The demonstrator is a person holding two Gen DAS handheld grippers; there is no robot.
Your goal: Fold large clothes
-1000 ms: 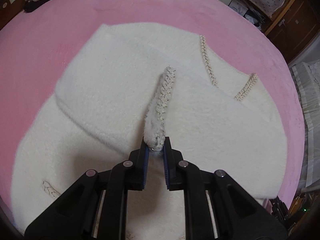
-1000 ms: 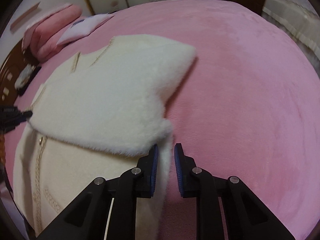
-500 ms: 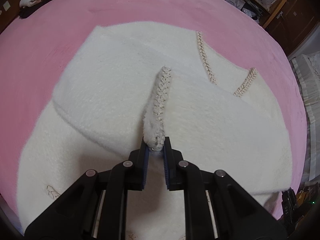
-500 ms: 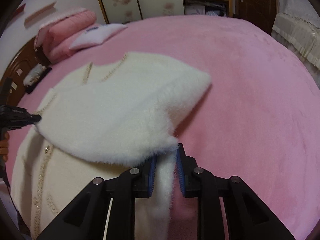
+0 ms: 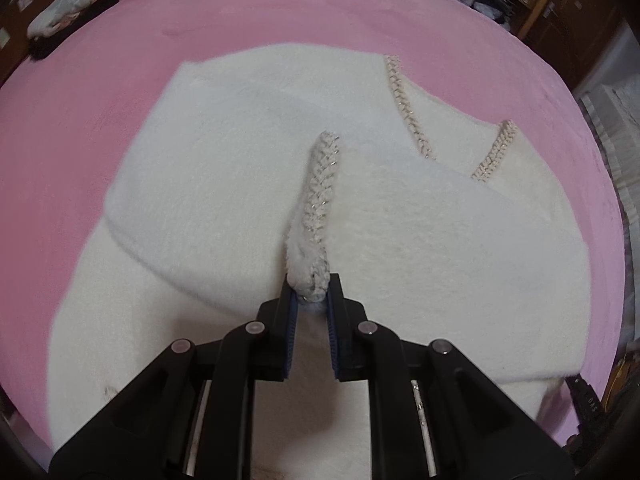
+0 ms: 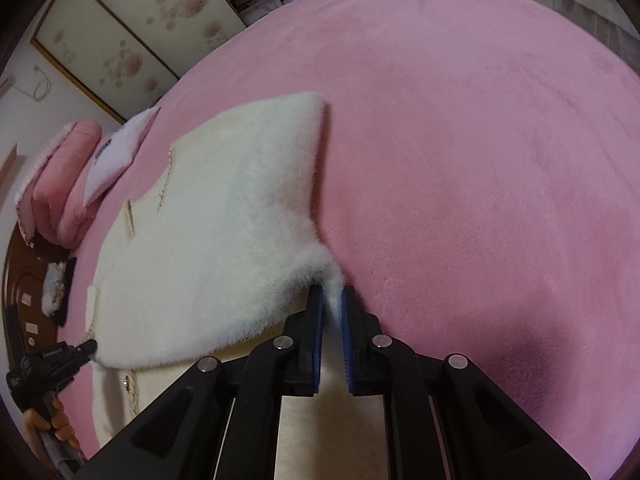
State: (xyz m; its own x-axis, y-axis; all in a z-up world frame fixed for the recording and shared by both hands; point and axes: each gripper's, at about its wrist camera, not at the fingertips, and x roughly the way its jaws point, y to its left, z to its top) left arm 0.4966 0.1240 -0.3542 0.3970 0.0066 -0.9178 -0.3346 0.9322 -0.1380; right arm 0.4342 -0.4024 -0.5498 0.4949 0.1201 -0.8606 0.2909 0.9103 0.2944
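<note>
While a fluffy white cardigan [image 5: 240, 184] lies spread across a bed covered in a pink blanket [image 6: 480, 140], both grippers grip it from opposite ends of a raised fold. In the left wrist view, the left gripper [image 5: 312, 300] has its blue-padded jaws clamped on the garment's braided trim [image 5: 322, 184], a cream plaited edging with a thin chain through it. The pinched trim rises straight out from between the jaws and runs away from the camera over the folded-over white layer, ending near the middle of the garment. More of the same braided edging [image 5: 404, 108] marks the V of the neckline farther off to the right. In the right wrist view, the right gripper [image 6: 332, 300] has its jaws closed on a tuft of the cardigan's furry edge, which sits directly between the pads; the lifted panel stretches from there to the left, draped over the lower layer. At that panel's far left corner the left gripper [image 6: 86, 347] appears small and dark, held by a hand [image 6: 60, 426]. Pink pillows [image 6: 64, 184] and a white cushion [image 6: 120, 156] sit at the bed's far end, beside a dark wooden headboard [image 6: 24, 264].
</note>
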